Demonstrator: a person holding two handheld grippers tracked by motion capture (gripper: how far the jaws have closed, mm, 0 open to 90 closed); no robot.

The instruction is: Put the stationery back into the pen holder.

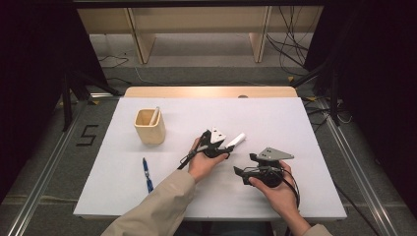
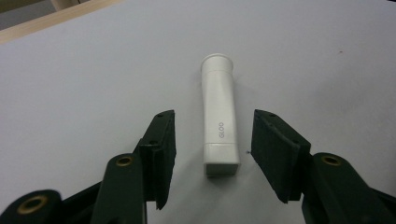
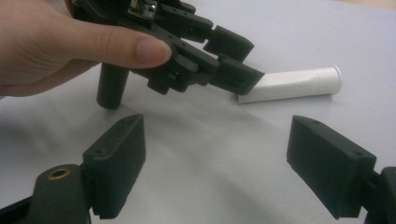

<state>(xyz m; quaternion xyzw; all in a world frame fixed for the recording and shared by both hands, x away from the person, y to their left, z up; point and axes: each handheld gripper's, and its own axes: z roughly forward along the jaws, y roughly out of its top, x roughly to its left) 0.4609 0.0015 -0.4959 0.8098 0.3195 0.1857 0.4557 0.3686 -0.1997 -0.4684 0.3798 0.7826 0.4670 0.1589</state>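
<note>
Straddling the white glue stick [image 2: 219, 122] on the white table [image 1: 295, 128], the left gripper [image 1: 220, 146] has its jaws apart either side of the tube's near end, not touching; the right gripper [image 1: 247, 173], jaws also wide, waits just right of it. Risk as I judge it: the round tube rolls or squirts out if the squeeze lands off-centre. Wooden cup [image 1: 150, 126] with a white stick sits well left of the glue, blue pen [image 1: 147, 174] nearer left; neither obstructs

A wooden pen holder [image 1: 150, 126] stands on the left part of the white table top [image 1: 275, 118], with a light stick-like thing [image 1: 155, 116] leaning inside it. A blue pen [image 1: 147, 175] lies nearer, on the left. A white tube marked GLOO [image 2: 219, 116] lies flat near the middle. Cables [image 1: 290, 39] trail on the far floor.
</note>
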